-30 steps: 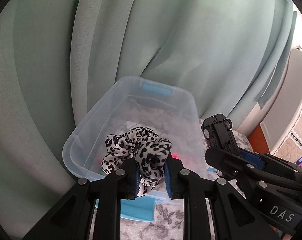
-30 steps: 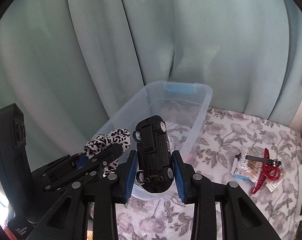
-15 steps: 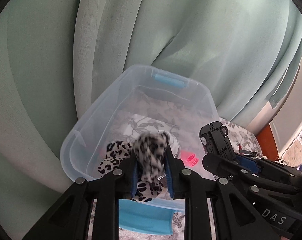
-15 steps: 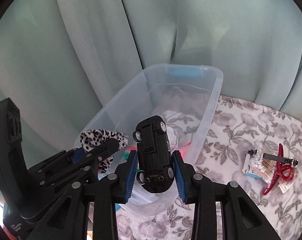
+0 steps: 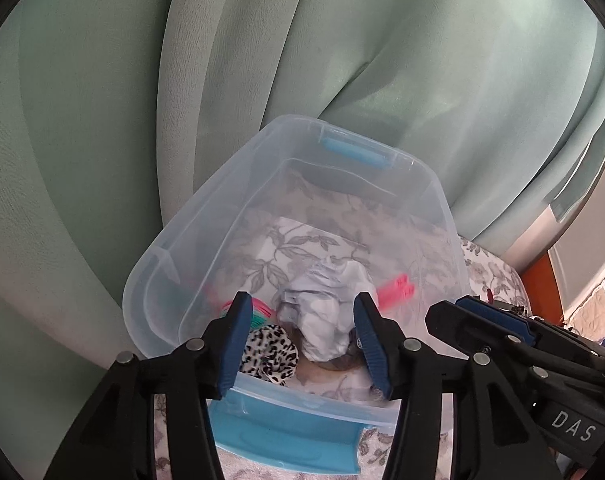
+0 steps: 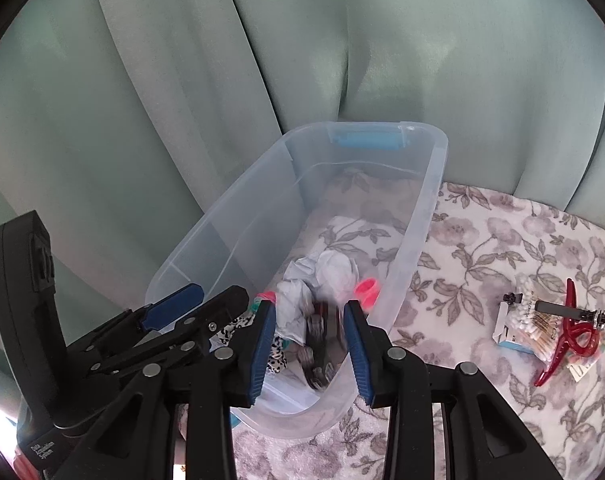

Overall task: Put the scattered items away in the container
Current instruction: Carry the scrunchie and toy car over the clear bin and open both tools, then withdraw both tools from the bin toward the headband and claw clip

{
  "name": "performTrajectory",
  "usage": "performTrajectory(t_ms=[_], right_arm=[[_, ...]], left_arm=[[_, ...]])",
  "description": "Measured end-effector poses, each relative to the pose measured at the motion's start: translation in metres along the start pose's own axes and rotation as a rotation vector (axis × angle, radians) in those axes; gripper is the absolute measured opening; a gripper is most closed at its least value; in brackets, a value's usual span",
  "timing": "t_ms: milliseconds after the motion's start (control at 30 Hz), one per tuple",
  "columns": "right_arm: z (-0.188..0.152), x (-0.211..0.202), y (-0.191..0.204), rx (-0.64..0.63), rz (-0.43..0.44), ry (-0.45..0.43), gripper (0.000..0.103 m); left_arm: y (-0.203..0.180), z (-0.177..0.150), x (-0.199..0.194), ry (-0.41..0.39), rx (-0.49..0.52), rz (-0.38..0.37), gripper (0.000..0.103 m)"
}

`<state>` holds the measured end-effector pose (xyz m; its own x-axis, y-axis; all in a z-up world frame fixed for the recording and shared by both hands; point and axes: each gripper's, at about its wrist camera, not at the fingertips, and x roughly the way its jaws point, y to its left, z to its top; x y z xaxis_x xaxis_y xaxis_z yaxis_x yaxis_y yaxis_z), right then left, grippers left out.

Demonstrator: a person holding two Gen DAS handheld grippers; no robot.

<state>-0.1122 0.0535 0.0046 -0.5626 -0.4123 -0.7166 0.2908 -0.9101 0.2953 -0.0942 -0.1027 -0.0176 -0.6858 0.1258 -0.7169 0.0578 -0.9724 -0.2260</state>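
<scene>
A clear plastic bin with blue handles stands on a floral cloth. My left gripper is open above its near end. The leopard-print scrunchie lies in the bin below it. My right gripper is open over the bin too. The black toy car is blurred between and below its fingers, inside the bin. Crumpled white paper and pink items also lie in the bin.
On the cloth to the right lie a cotton swab pack, a red hair claw and a black clip. Green curtains hang right behind the bin. The other gripper's body is close on the right.
Both grippers opened. The scrunchie dropped from the left one into the bin and the toy car left the right one and is falling into the bin. Both moved closer over the bin.
</scene>
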Motion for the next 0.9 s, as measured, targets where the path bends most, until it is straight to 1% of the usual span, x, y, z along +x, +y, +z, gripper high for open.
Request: performTrajectory(t_ms=[100, 233, 333, 400, 500, 633, 667, 733, 833, 900], right_arm=[[0.0, -0.003, 0.0, 0.005, -0.005, -0.008, 0.042], [-0.001, -0.008, -0.002, 0.016, -0.028, -0.016, 0.05], [-0.003, -0.014, -0.004, 0.031, -0.032, -0.02, 0.052], [-0.004, -0.019, -0.004, 0.035, -0.041, -0.025, 0.054], [-0.006, -0.028, -0.007, 0.053, -0.053, -0.032, 0.062], [-0.009, -0.042, -0.01, 0.073, -0.064, -0.055, 0.074], [-0.01, -0.045, -0.01, 0.075, -0.065, -0.062, 0.076], [-0.012, -0.054, -0.01, 0.077, -0.07, -0.078, 0.083], [-0.015, -0.067, -0.011, 0.084, -0.086, -0.102, 0.091], [-0.018, -0.077, -0.014, 0.093, -0.086, -0.118, 0.093]], left_arm=[[0.0, 0.001, -0.002, -0.004, -0.002, 0.005, 0.061], [-0.001, -0.001, -0.006, -0.004, -0.001, 0.008, 0.064], [-0.002, -0.002, -0.01, -0.003, -0.003, 0.01, 0.067], [-0.003, -0.003, -0.014, -0.005, -0.005, 0.011, 0.071], [-0.005, -0.004, -0.022, -0.024, -0.002, 0.014, 0.074], [-0.011, -0.004, -0.036, -0.044, 0.005, 0.017, 0.075], [-0.012, -0.004, -0.039, -0.049, 0.007, 0.017, 0.076], [-0.016, -0.005, -0.048, -0.062, 0.013, 0.018, 0.076], [-0.024, -0.006, -0.06, -0.079, 0.028, 0.017, 0.078], [-0.03, -0.007, -0.068, -0.095, 0.041, 0.018, 0.079]])
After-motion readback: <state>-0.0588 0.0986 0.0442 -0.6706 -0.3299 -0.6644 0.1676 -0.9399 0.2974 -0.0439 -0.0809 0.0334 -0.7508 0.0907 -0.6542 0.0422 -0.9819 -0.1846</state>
